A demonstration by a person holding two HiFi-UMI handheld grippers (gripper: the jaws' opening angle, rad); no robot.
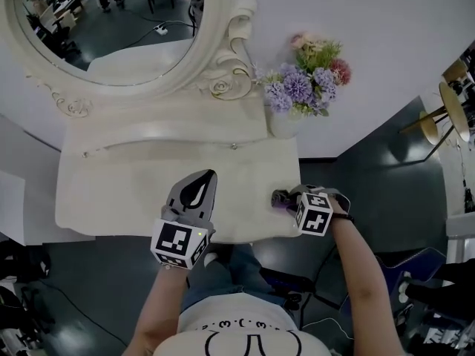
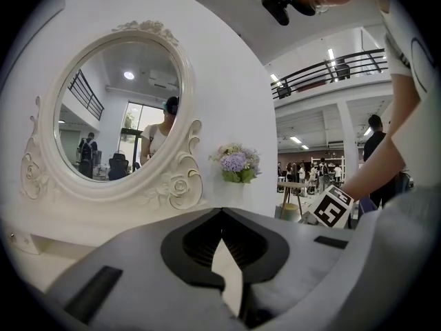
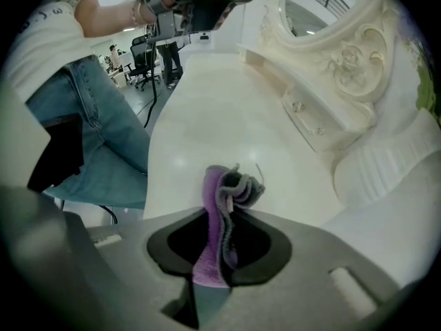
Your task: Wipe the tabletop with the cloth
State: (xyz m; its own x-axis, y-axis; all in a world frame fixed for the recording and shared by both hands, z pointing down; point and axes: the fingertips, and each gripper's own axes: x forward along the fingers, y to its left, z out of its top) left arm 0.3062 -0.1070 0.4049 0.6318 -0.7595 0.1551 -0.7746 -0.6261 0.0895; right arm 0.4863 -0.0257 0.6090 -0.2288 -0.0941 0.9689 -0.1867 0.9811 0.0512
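Currently, I read the left gripper (image 1: 206, 175) as clenched, jaw tips together with nothing between them, over the tabletop (image 1: 119, 191) directly below the mirror (image 1: 111, 28). Below and well to the right of the mirror, the right gripper (image 1: 282, 197) is clamped on the purple-and-grey cloth (image 3: 231, 185), bunched between its jaws. I cannot tell whether the cloth touches the tabletop.

An ornate white dressing table (image 1: 111, 191) with an oval mirror (image 1: 111, 28) and a vase of flowers (image 1: 308, 84) at its right rear corner stands like a bedroom set inside an open-plan office hall, with office chairs (image 3: 141, 64), a mezzanine railing (image 2: 331, 71), ceiling strip lights (image 2: 332, 54) and a person (image 2: 375, 135) standing beyond.
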